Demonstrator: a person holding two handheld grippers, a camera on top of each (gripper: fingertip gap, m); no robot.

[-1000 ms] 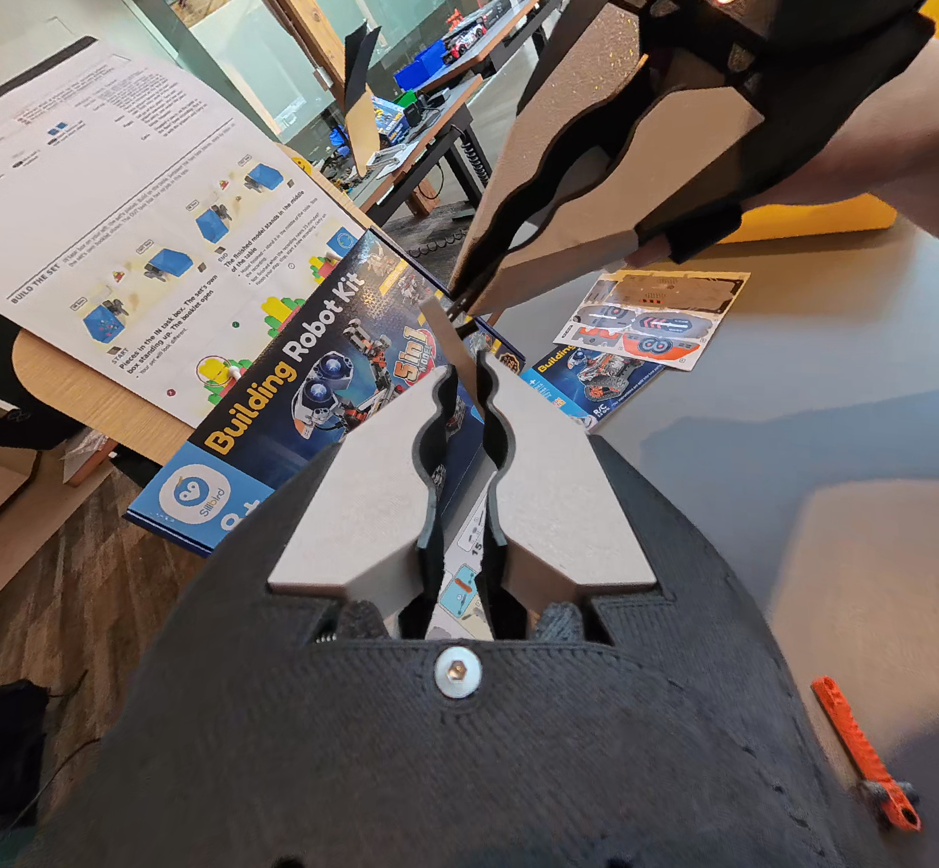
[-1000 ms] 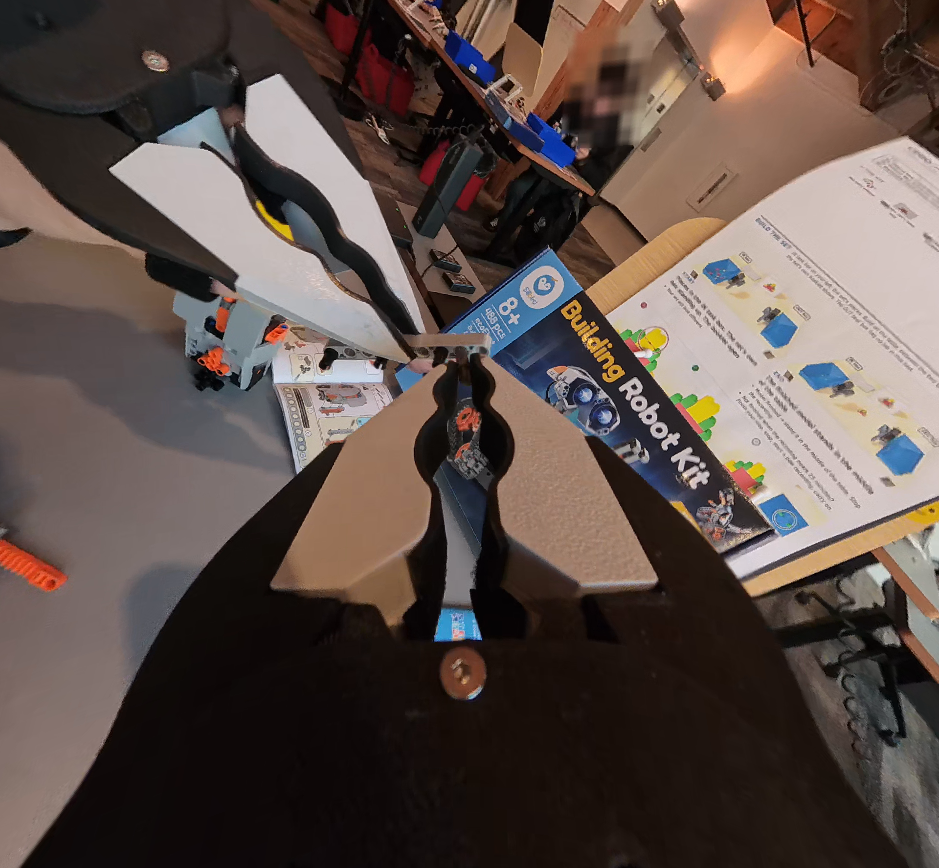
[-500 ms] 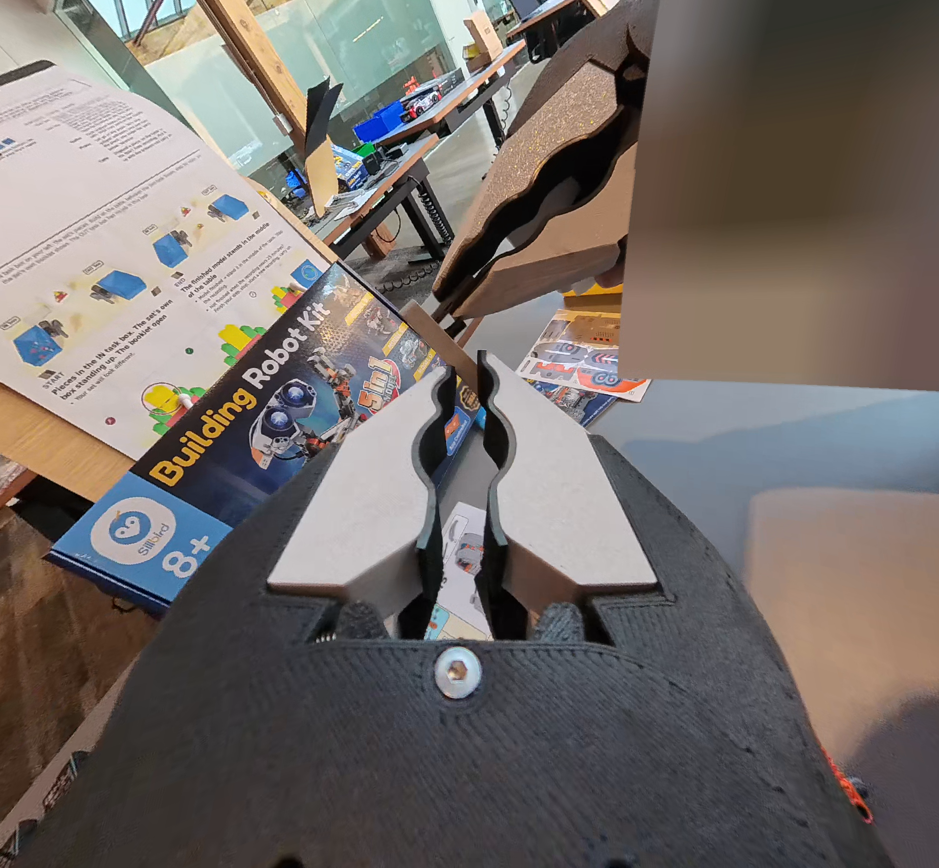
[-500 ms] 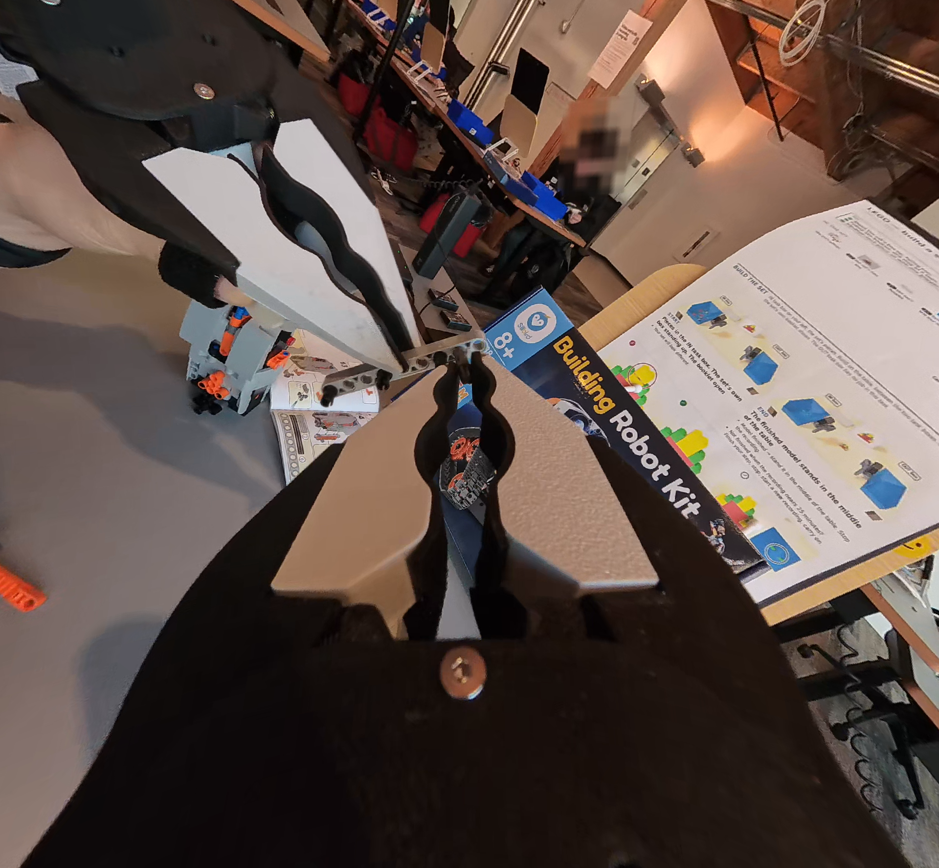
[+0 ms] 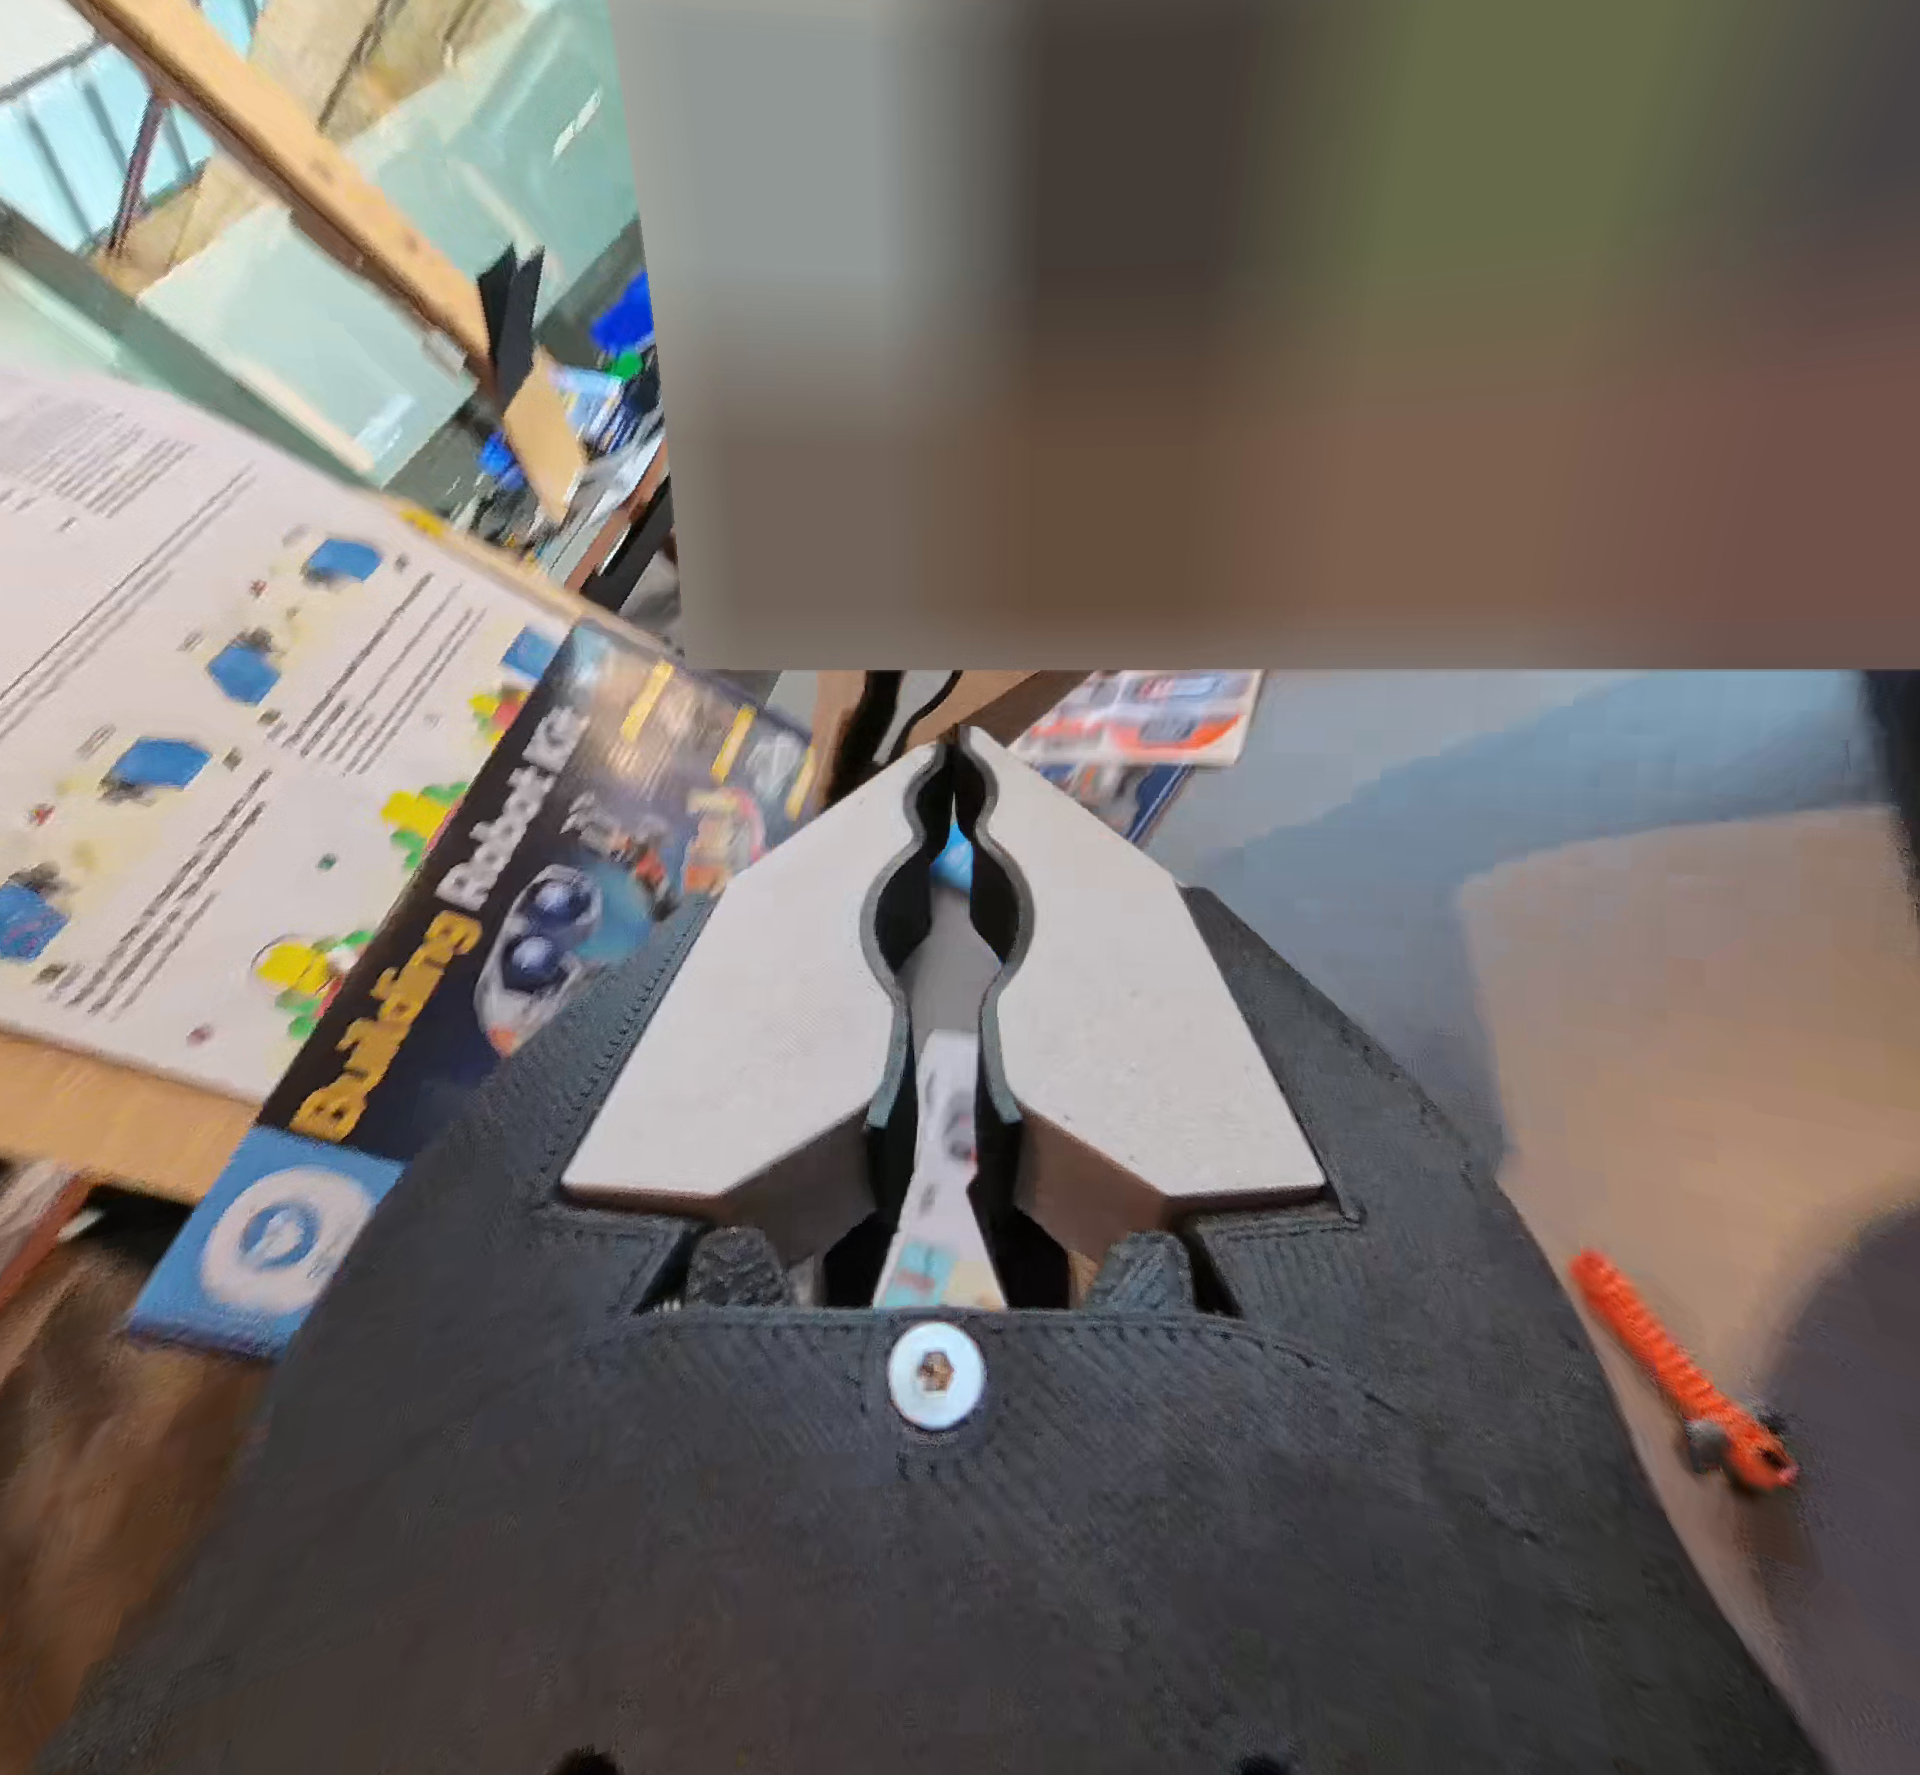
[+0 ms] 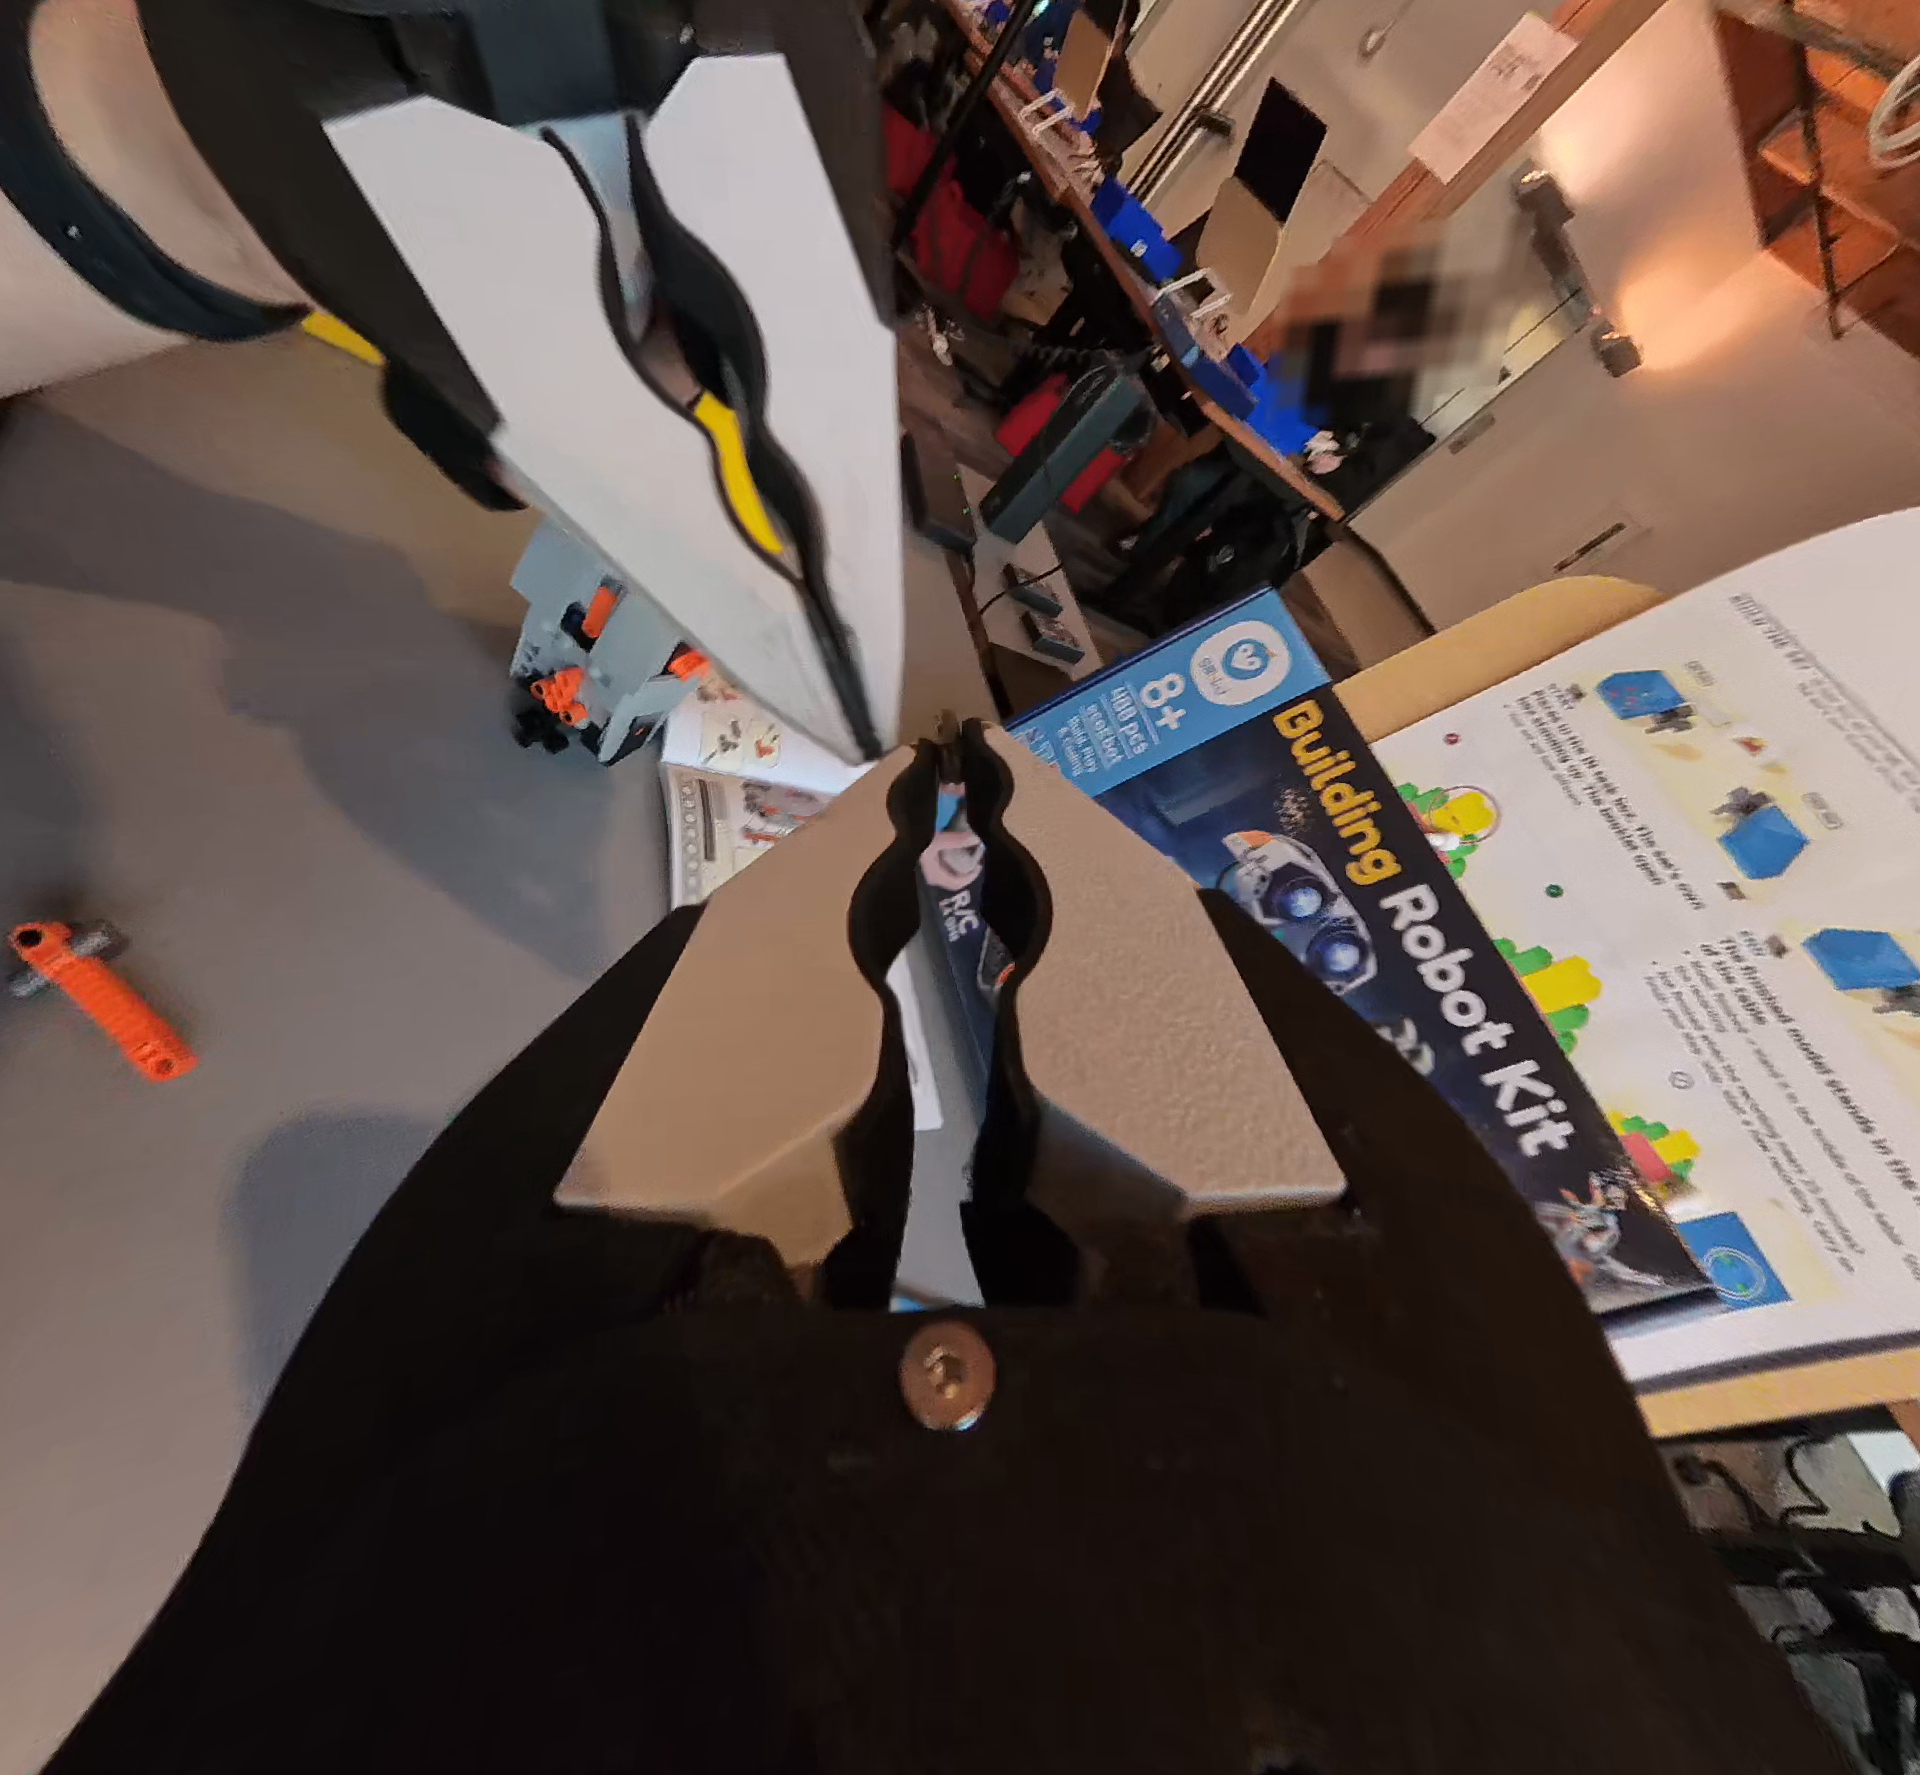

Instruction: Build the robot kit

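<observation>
My right gripper (image 6: 948, 738) is shut on a small grey piece (image 6: 945, 726) pinched at its very tips. The piece is seen end-on, so little of it shows. My left gripper (image 5: 954, 754) is shut, with its pads meeting at the tips and nothing visible between them. In the right wrist view it (image 6: 871, 746) comes down from the upper left, its tip just left of my right tips. In the left wrist view the right gripper's brown fingers (image 5: 1000, 695) show just beyond my left tips, under a blurred patch. Both grippers hover above a blue kit box (image 6: 1351, 873).
The blue box (image 5: 499, 925) lies against a white instruction sheet (image 6: 1714, 842) on a wooden board. A grey and orange model (image 6: 592, 665) and a booklet (image 6: 727, 790) are on the grey table (image 6: 260, 790). An orange beam (image 6: 99, 998) lies at the left, and a sticker sheet (image 5: 1153, 723) lies beyond. Both grippers' tips are close together, under 4 cm apart.
A grey beam with holes stood in my left gripper's tips, its end at my right tips. It has left the left grasp and the left pads have come together. Both grippers have shifted.
</observation>
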